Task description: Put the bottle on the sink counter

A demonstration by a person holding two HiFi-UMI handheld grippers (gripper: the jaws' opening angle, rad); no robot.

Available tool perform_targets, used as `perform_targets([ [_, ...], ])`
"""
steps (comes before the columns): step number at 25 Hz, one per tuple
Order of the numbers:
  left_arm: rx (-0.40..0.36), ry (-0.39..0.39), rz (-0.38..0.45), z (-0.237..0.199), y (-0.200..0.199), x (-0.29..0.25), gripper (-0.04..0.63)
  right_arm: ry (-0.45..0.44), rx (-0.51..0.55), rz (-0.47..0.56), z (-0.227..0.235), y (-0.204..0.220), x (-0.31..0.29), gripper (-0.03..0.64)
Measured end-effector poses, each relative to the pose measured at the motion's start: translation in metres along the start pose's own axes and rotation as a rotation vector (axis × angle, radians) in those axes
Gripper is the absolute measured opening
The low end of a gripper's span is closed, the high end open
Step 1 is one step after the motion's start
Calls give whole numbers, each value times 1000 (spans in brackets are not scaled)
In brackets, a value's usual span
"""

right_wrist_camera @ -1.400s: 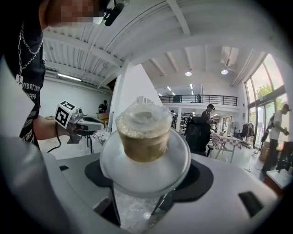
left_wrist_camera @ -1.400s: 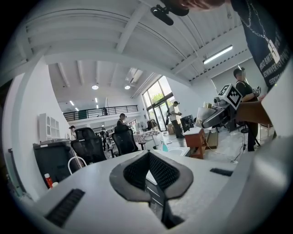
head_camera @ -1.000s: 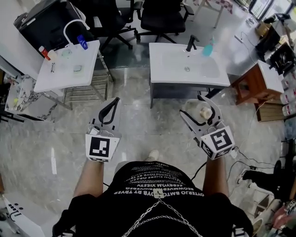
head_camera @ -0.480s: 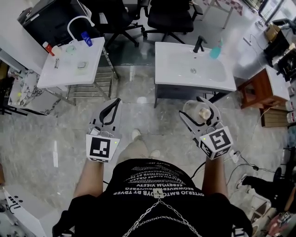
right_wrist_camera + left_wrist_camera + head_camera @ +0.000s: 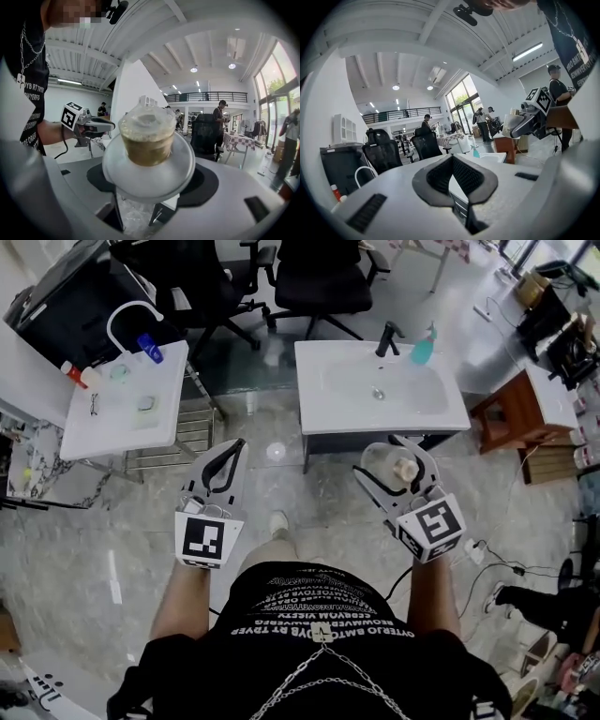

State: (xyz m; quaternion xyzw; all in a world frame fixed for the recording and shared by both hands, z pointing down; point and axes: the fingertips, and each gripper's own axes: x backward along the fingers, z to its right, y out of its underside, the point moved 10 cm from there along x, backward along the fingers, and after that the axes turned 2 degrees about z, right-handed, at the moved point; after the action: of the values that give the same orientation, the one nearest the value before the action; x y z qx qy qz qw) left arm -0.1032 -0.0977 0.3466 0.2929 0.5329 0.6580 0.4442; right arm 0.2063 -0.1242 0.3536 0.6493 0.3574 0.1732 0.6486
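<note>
Carrying the bottle (image 5: 384, 459) pinched in my right claw (image 5: 390, 452), left claw (image 5: 232, 446) pressed together, empty. Sink counter (image 5: 323, 418) has drawn closer; bottle now in the air just short of its front edge, not placed yet.

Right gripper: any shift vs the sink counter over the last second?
Yes. The right gripper, shut on the bottle, has moved toward the sink counter. In the head view its tips now sit almost at the counter's front edge.

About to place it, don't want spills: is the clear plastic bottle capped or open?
Capped: the clear plastic bottle wears a tan cap on its neck, plain in the right gripper view.
</note>
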Motion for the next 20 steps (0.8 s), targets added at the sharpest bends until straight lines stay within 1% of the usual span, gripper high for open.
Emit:
perform_targets([
  [5,-6,39,31,-34,6,-45,6,36,-1,-16,23,-7,-34,336],
  [7,-4,47,28,-49,12,-59,6,42,0,-19,31,-11,-51,336],
  [10,4,60,17,-69,18,-77,5,53,2,-17,42,-19,-74,336],
  [13,4,78,32,-91,23,-93,6,66,10,-23,51,-28,-100,336],
  [17,33,93,15,-119,35,-111,6,78,13,-35,58,-37,-134,336],
  [20,33,115,30,-134,40,-124,5,86,12,-43,63,-42,-154,336],
])
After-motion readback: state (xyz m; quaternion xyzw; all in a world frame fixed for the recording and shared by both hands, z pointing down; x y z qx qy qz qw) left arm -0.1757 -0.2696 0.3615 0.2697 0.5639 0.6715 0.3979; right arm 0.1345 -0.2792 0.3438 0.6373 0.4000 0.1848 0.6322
